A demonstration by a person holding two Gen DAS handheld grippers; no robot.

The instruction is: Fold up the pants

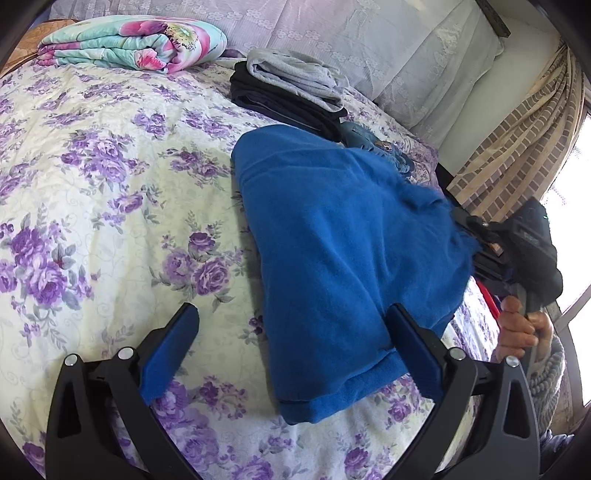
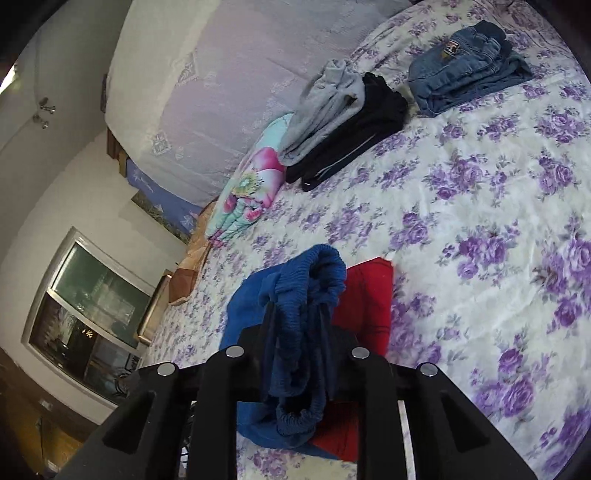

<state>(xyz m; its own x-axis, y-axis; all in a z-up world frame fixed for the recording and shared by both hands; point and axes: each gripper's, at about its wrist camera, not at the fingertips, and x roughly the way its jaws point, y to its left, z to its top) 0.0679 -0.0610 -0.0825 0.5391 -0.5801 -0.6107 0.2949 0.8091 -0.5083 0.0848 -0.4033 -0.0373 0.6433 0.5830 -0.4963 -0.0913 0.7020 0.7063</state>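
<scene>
Blue pants point(image 1: 332, 236) are being folded on the bed point(image 1: 110, 184): right tool point(image 2: 297, 314) is clamping the waistband, left tool point(image 1: 291, 325) gaping, jaws apart. Next comes carrying the waistband over.

**Bedding, Clothes and Room Around the Bed**

A purple-flowered bedspread point(image 1: 92, 192) is lying over the bed. A folded floral quilt point(image 1: 136, 44) is resting near the lace-covered headboard point(image 1: 332, 33). Grey trousers point(image 2: 328, 110) are stacked on black ones point(image 2: 354, 140); folded jeans point(image 2: 469, 62) are lying just beside. A brick-patterned curtain point(image 1: 517, 147) is hanging by the window.
</scene>
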